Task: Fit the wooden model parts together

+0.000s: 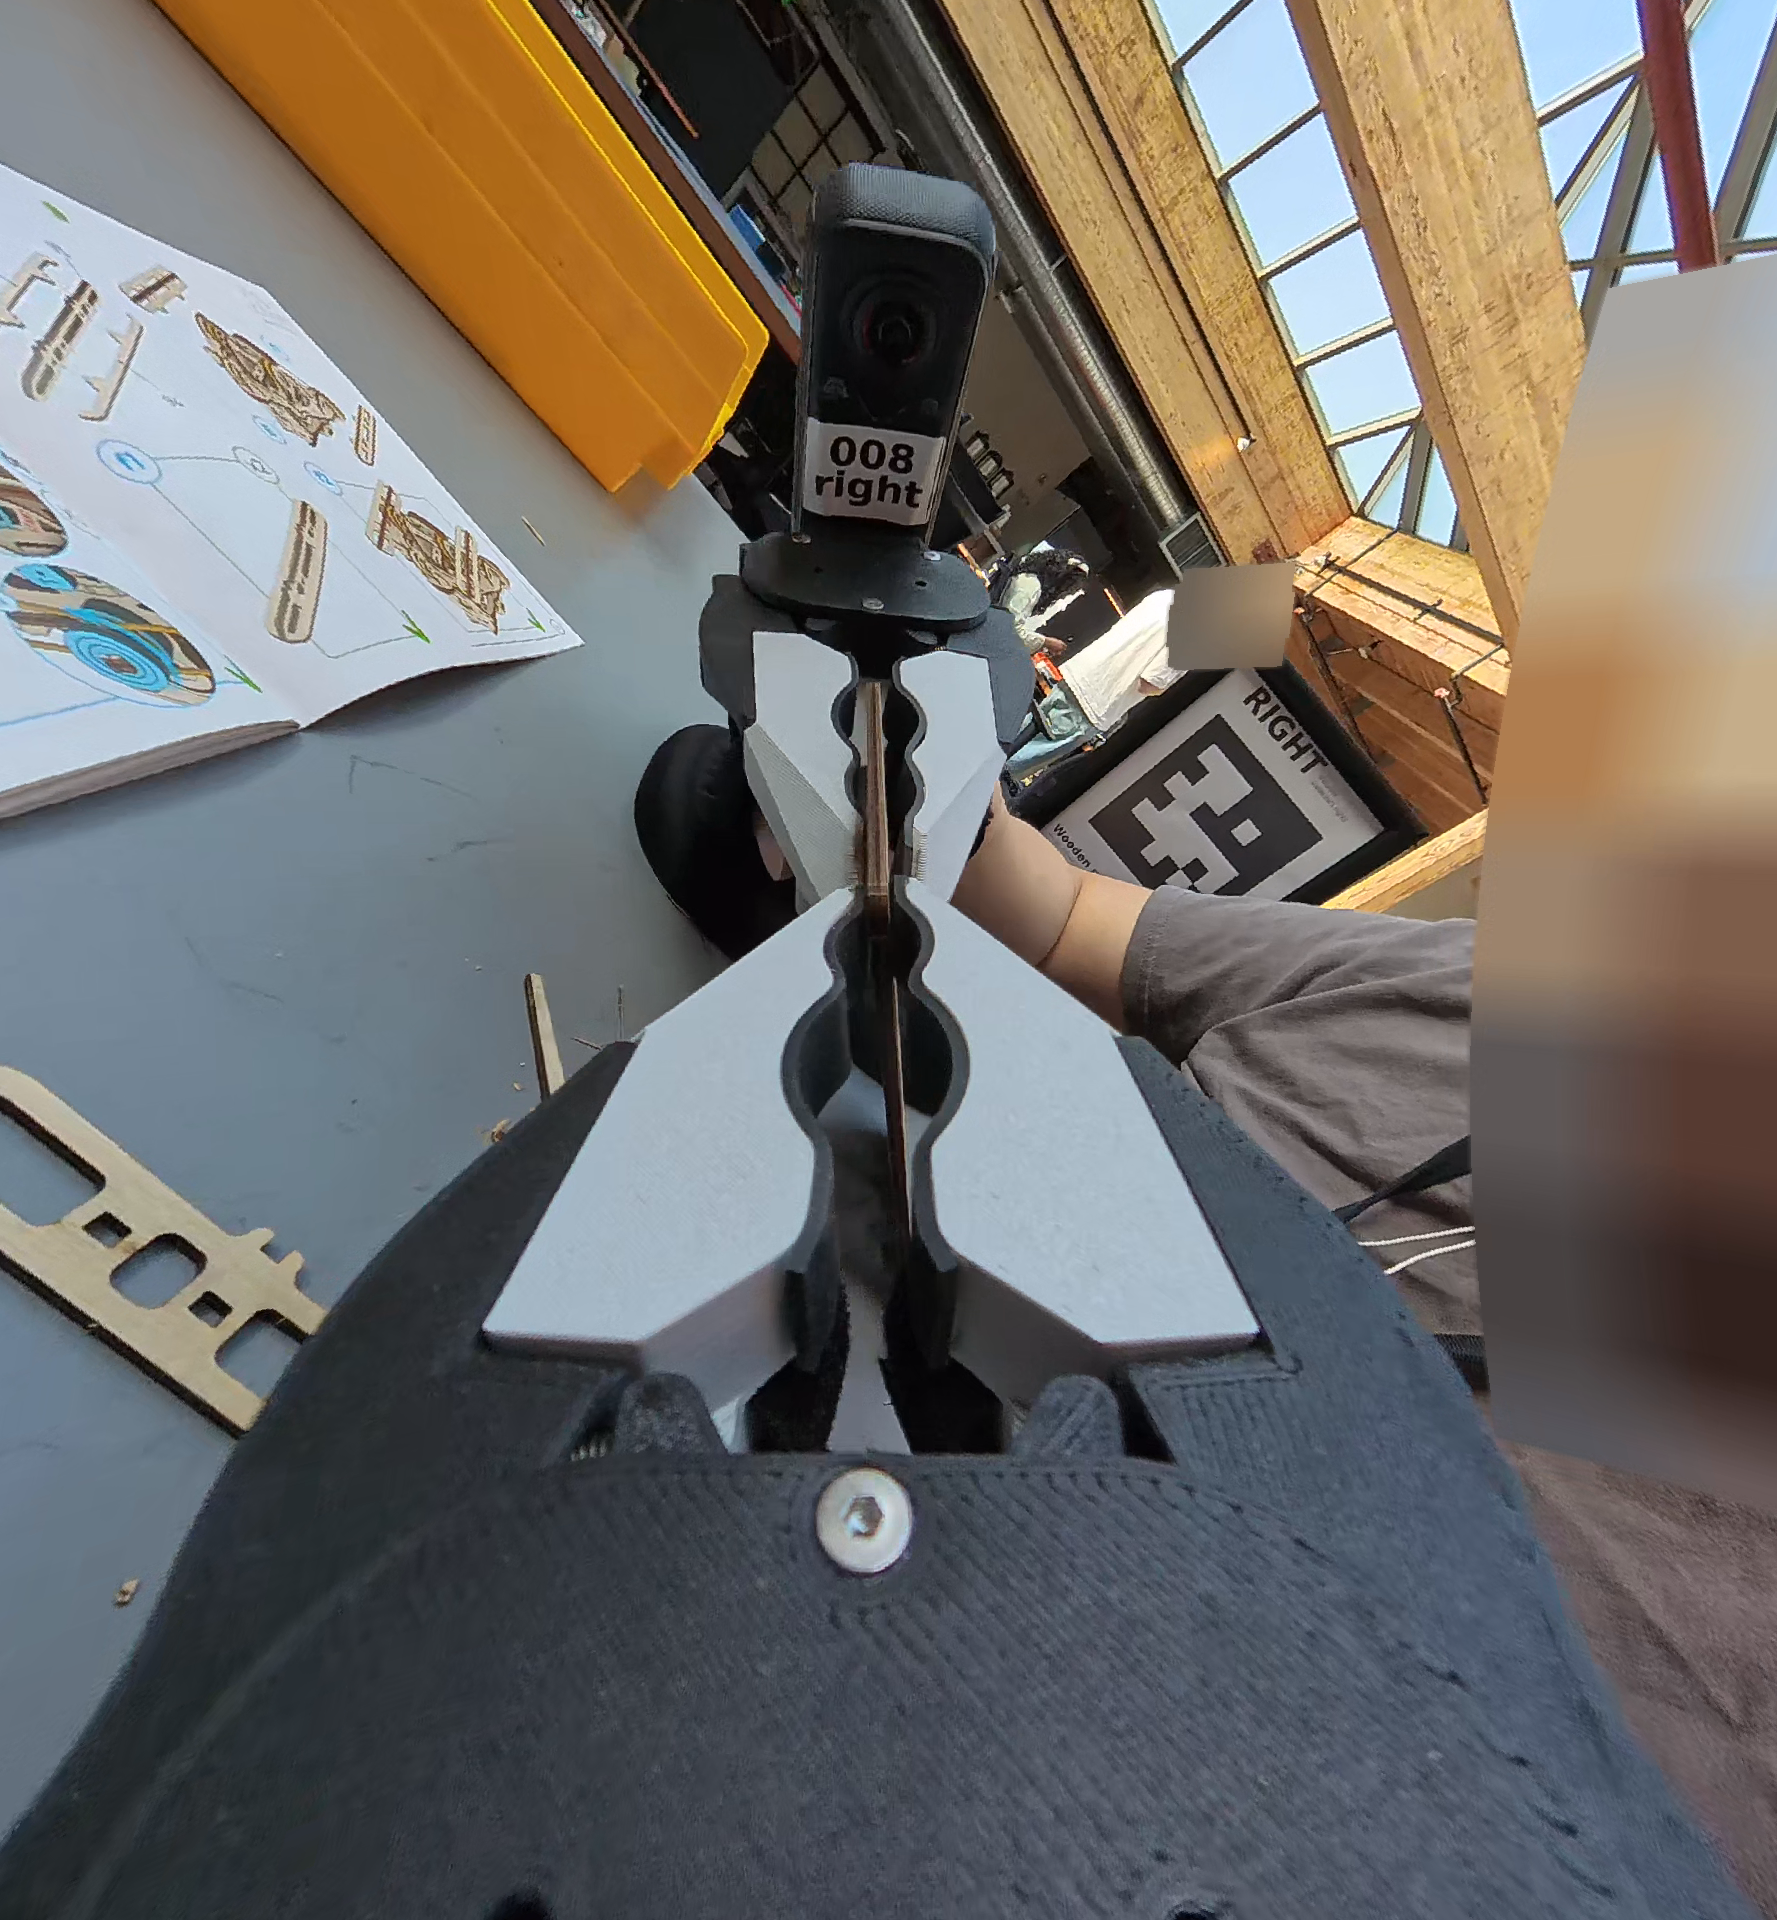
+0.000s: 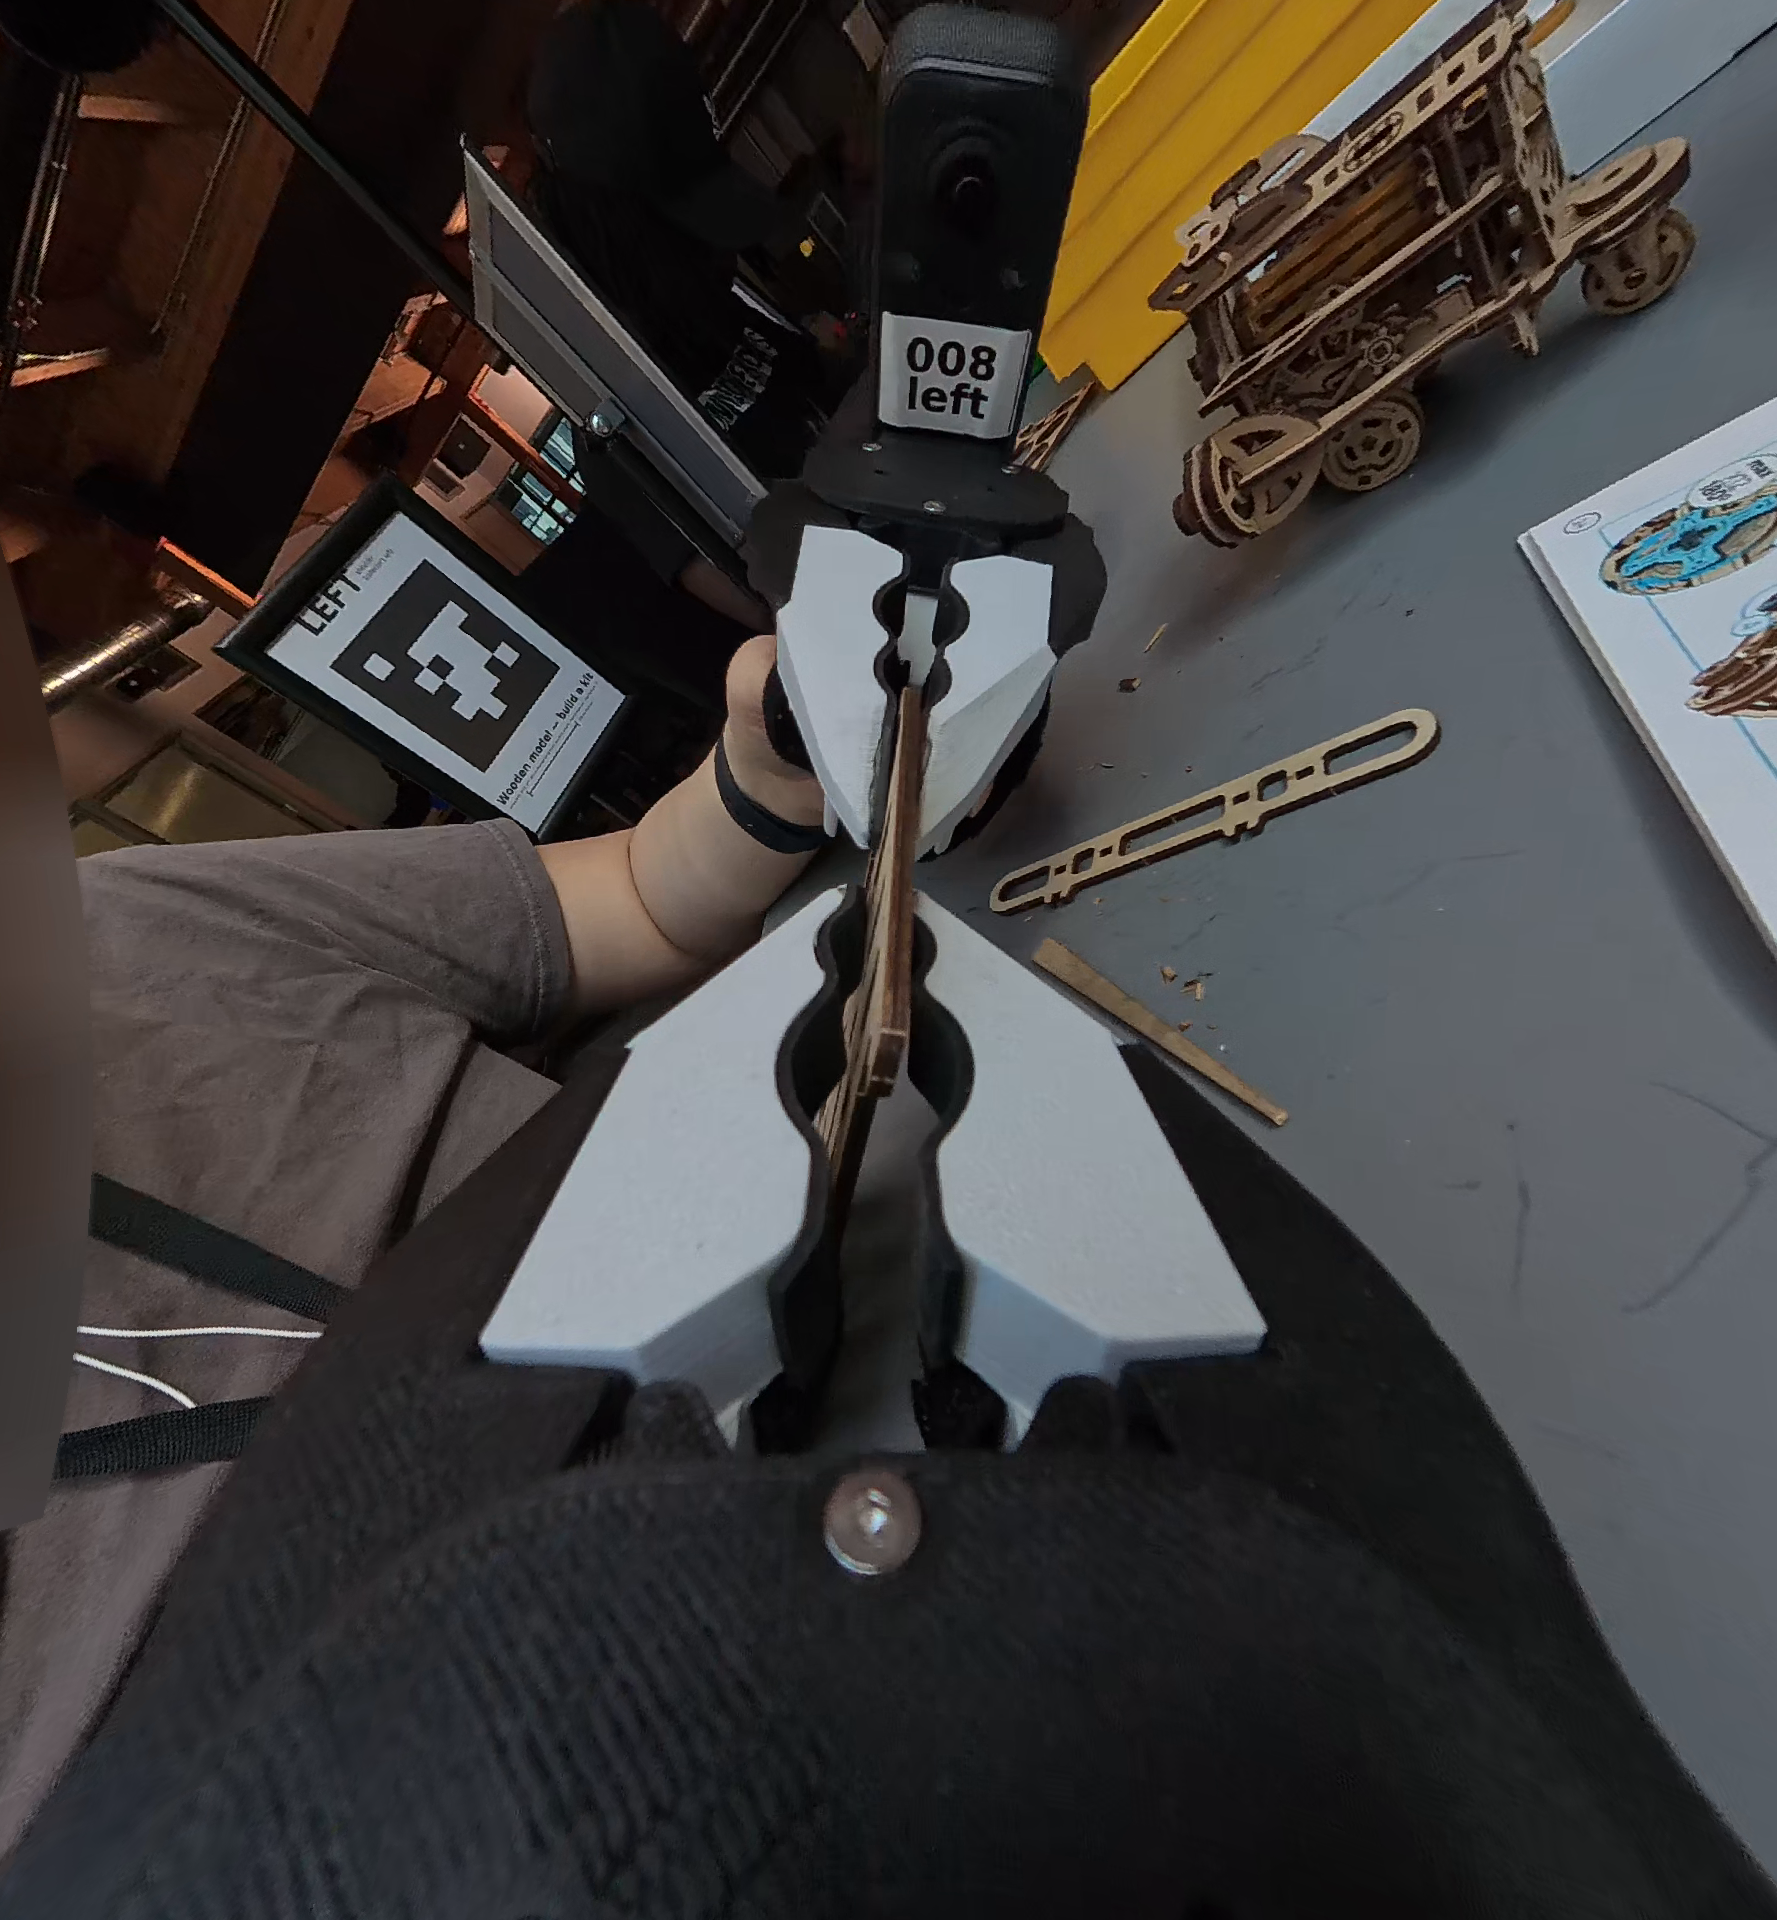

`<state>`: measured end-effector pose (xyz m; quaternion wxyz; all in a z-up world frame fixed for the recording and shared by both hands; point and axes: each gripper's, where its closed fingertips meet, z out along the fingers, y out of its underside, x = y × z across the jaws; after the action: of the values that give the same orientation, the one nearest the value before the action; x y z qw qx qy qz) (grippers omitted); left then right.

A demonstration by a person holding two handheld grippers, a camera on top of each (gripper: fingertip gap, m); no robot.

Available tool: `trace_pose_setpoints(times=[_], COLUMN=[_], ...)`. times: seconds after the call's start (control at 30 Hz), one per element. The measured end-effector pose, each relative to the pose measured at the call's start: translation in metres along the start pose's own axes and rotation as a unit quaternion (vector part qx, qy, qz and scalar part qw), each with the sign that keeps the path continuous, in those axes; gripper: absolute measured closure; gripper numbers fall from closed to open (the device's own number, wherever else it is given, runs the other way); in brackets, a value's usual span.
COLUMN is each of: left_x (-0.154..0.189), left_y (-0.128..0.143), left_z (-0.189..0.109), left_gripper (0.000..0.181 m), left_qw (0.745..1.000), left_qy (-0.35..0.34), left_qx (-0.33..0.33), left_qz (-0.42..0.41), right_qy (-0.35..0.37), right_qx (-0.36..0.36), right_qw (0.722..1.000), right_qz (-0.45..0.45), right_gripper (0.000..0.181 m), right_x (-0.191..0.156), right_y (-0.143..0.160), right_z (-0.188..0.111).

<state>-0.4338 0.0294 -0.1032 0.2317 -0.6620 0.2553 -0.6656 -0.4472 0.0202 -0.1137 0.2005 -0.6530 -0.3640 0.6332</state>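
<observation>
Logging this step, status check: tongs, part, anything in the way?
Left tongs and right tongs both shut on one wooden strip, held edge-on above table. Slotted wooden part lies loose. Nothing blocking.

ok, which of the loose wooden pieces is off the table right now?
The thin strip clamped edge-on between both claws. The slotted flat piece and plain stick both lie on the grey table.

A thin wooden strip (image 2: 889, 997) was held edge-on above the grey table. A slotted flat wooden piece (image 2: 1216, 821) lay flat there, and a part-built wooden model cart (image 2: 1383, 270) stood farther back.
</observation>
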Motion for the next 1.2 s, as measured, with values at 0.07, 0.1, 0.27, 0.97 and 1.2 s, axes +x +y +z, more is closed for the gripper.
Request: trace_pose_setpoints(times=[0.07,0.1,0.27,0.97,1.2], left_x=[0.001,0.002,0.002,-0.015,-0.02], left_y=[0.0,0.0,0.001,0.004,0.005], left_z=[0.001,0.001,0.002,0.002,0.001], left_gripper=[0.181,0.181,0.181,0.181,0.181], left_qw=[1.0,1.0,1.0,0.997,0.995], left_qy=[0.003,0.006,0.002,-0.073,-0.102], left_qx=[0.001,0.001,-0.004,0.016,0.006], left_qz=[0.006,0.01,0.01,-0.024,0.0], right_qy=[0.01,0.011,0.009,0.01,0.035], right_qx=[-0.003,-0.005,-0.013,-0.017,-0.017], right_qw=[1.0,1.0,1.0,0.999,0.999], right_qz=[-0.014,-0.018,-0.019,0.032,0.038], right_gripper=[0.179,0.179,0.179,0.181,0.18], right_x=[0.0,-0.001,-0.001,0.014,0.02], right_y=[0.0,0.0,0.001,0.006,0.007], right_z=[-0.001,-0.001,-0.002,-0.003,-0.002])
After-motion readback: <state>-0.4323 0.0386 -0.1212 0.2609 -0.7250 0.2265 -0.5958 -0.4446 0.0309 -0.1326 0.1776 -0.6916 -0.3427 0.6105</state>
